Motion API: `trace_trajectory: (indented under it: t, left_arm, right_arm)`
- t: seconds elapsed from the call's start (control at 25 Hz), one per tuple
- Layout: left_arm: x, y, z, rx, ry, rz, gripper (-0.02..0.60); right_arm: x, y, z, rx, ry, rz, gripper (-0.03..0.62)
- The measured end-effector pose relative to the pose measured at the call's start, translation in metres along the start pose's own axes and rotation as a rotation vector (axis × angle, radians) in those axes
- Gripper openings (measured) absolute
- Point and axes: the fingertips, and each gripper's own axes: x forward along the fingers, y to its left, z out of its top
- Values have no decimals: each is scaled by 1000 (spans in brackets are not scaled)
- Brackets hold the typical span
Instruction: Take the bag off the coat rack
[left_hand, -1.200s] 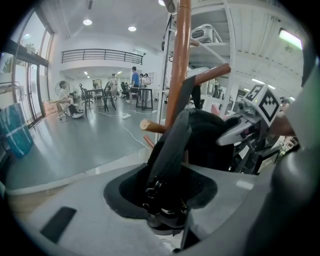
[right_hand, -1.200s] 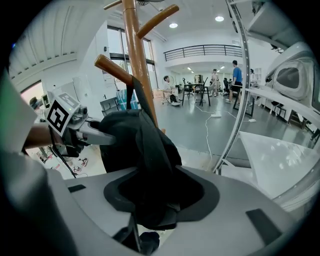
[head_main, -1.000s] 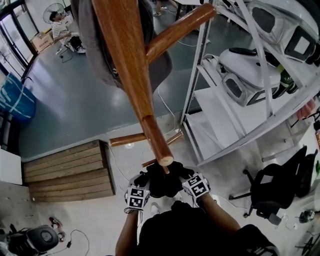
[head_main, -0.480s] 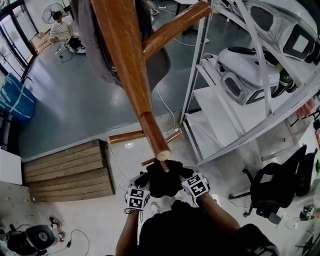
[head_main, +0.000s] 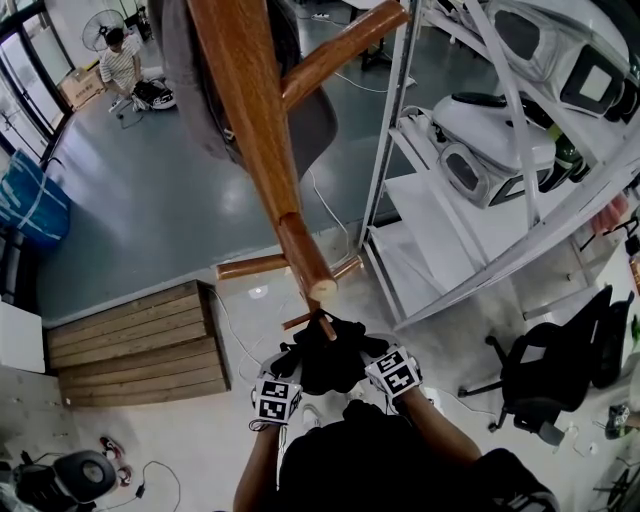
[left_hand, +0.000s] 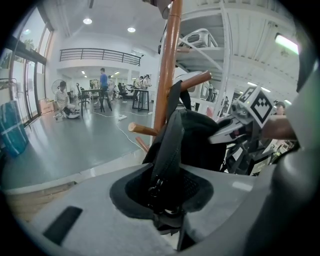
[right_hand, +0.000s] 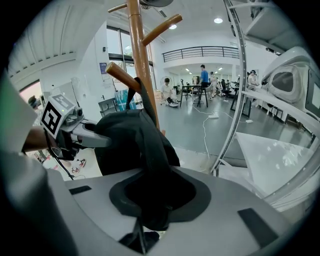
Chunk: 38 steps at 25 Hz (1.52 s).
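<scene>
Handheld claws meet on their target: the left gripper (left_hand: 167, 207), its jaws having just been closing, clamps the zippered edge of a black fabric bag (head_main: 326, 358). The right gripper (right_hand: 147, 210), its jaws likewise just closing, pinches a dark fold of the same bag from the opposite side. Each gripper view shows bag material filling the gap between the jaws.

From the head camera, the bag sits bunched between the two grippers' marker cubes. It lies directly ahead of the person and just below the pale cut end of a slanted wooden peg (head_main: 320, 285). In the left gripper view a black strap (left_hand: 172, 100) rises from the bag to where that peg meets the pole. The bag thus hangs on the tall brown wooden coat rack (head_main: 245, 110).

A grey garment (head_main: 190, 80) hangs higher up on the rack's far side. To the right stands a white metal shelving unit (head_main: 440, 250) loaded with white machine housings. A black office chair (head_main: 555, 375) sits near the shelving at the lower right.

A stepped platform of wooden planks (head_main: 135, 340) lies on the floor to the left. Far off across the grey floor, a seated person (head_main: 120, 62) is visible beside a standing fan (head_main: 105, 25).
</scene>
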Motion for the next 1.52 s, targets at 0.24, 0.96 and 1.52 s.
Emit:
trace_trajectory:
  t: [0.24,0.96,1.52]
  left_arm:
    - [-9,-7,9,7,-25,-14,98]
    - [-52,-28,18,68,-94,-99,94]
    - [-95,-48,10,121,-136,-215,91]
  right_arm:
    - [-12,4,4,1,-19,-15,71]
    - [-61,38,7,38,-79,-115,66]
    - [-105,85,-13,108,-103,-227,63]
